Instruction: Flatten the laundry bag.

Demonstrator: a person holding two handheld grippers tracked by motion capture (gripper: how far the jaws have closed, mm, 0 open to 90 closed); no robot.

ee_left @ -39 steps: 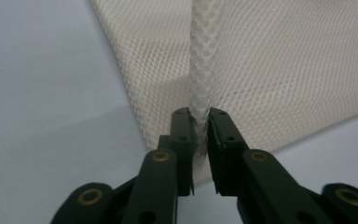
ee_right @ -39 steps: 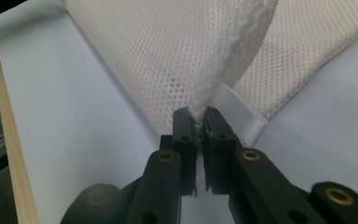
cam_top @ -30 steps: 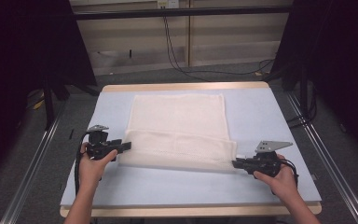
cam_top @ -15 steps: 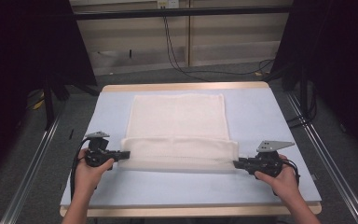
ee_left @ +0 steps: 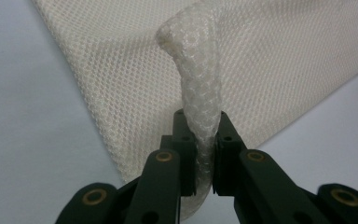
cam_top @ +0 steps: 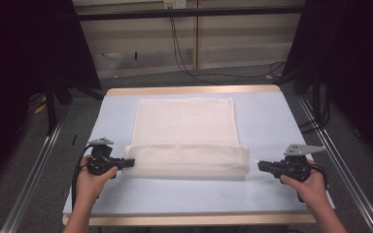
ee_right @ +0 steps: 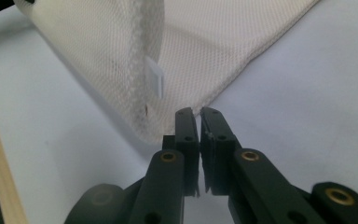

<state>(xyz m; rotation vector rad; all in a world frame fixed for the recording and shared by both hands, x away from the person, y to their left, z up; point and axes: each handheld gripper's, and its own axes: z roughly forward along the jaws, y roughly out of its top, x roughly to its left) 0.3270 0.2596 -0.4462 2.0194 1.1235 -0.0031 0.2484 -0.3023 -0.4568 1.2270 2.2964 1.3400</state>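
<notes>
Nearest us, at the front of the worktop (cam_top: 272, 199), we hold a gripper in each hand. Our left gripper (ee_left: 200, 140) has its jaws clamped on a bunched corner of the mesh cloth (cam_top: 187, 141), which rises between them as a twisted rope; we judge this grip is there to carry the near edge over in a fold. Our right gripper (ee_right: 199, 126) has its jaws together with nothing between them, their tips just short of the cloth's other near corner, so that corner lies free and would need a new grip before both sides can lift evenly.

Farther off, the cloth lies flat across the worktop's middle, its near part doubled into a band and its far edge well short of the worktop's far edge.

A small white tag (ee_right: 154, 77) sits on the seam; we can read no writing on it.
</notes>
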